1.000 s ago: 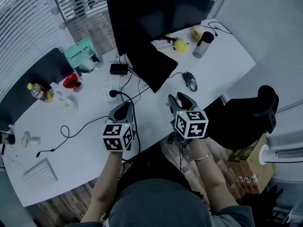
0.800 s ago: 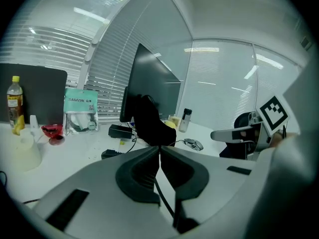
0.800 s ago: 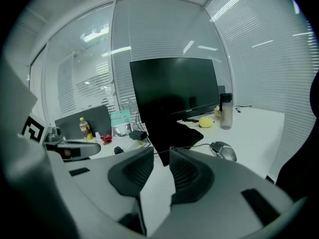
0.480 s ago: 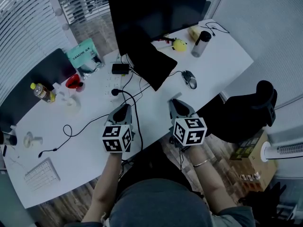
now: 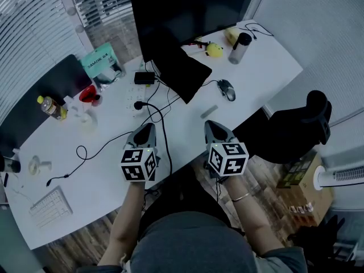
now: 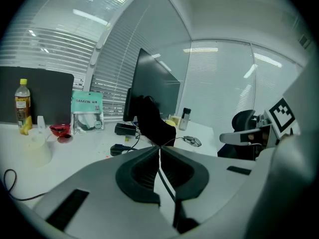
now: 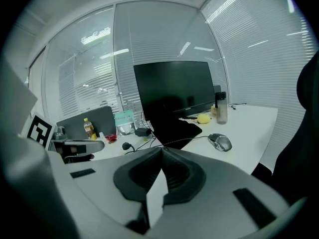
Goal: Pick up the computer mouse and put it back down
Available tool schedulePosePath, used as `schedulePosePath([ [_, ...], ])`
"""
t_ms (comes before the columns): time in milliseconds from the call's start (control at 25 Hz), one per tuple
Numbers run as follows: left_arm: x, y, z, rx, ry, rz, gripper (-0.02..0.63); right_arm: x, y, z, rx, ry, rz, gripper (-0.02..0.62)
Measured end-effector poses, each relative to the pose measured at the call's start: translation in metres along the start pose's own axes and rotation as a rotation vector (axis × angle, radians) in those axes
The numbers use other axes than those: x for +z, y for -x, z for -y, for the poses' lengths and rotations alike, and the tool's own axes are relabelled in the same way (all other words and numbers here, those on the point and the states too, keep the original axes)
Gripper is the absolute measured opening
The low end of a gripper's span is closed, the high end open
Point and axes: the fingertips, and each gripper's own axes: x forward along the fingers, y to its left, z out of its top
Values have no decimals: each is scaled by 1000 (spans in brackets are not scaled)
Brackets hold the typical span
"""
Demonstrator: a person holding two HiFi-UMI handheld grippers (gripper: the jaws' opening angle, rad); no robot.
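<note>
- The computer mouse (image 5: pixel 226 90) lies flat on the white counter (image 5: pixel 256 67), right of centre in the head view. Its cord trails toward the dark monitor (image 5: pixel 187 10) at top centre. Nothing touches it.
- The right tongs (image 5: pixel 212 126) sit below the mouse and well apart from it, at the counter's near edge. Their jaws have just been closing and now press together with nothing between them.
- The left tongs (image 5: pixel 146 129) are further left, over a black cable (image 5: pixel 166 144), pressed together and holding nothing.
- Judgement: no grasp is in hand. The mouse rests on the counter, either awaiting its pick-up or already returned.
- If the pick-up is ahead, the right tongs need to spread, travel up-right to the mouse and straddle its sides before squeezing.
</note>
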Motion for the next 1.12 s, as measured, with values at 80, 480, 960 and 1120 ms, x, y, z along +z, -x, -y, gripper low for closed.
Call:
schedulePosePath([
  [80,-1,2,1,0,0,1,28,-2,4,-2,7,-6,6,5],
  [480,-5,9,2,4,0,-4,28,-8,13,1,-20,-9,1,3],
  [960,-6,8,6,12,-2,-3,28,-15,14,2,-3,-29,-18,2],
  [1120,-6,7,8,12,-1,-2,28,-17,14,2,2,-36,-23,2],
])
